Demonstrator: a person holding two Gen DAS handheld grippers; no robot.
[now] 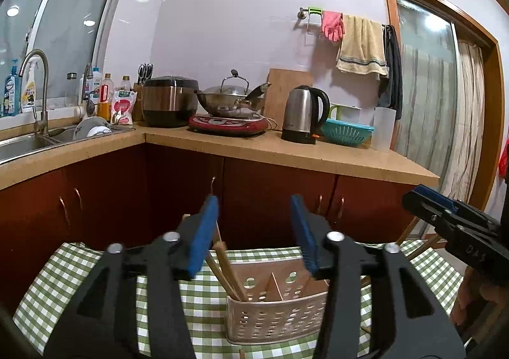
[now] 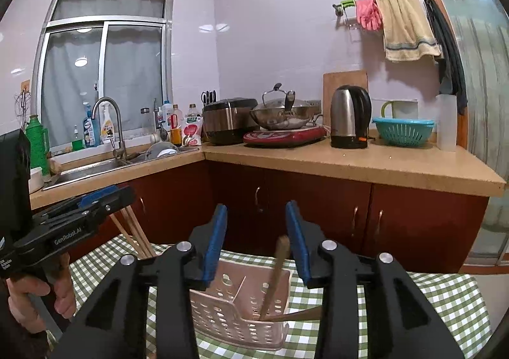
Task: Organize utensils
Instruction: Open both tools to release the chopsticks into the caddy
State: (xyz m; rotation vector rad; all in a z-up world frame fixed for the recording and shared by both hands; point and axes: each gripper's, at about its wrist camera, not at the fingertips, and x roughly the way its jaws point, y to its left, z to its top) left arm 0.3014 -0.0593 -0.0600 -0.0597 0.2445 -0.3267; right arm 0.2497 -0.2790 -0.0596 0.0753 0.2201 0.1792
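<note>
Claws, two, gape above one caddy.

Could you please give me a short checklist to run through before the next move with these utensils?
1. Left claw open, empty: ok.
2. Right claw open, empty: ok.
3. Perforated pale plastic utensil basket upright on green checked tablecloth: ok.
4. Wooden chopsticks in left compartment: ok.
5. Brown wooden-handled utensil in right compartment, leaning: ok.
6. More utensils left on the cloth: cannot tell.
</note>
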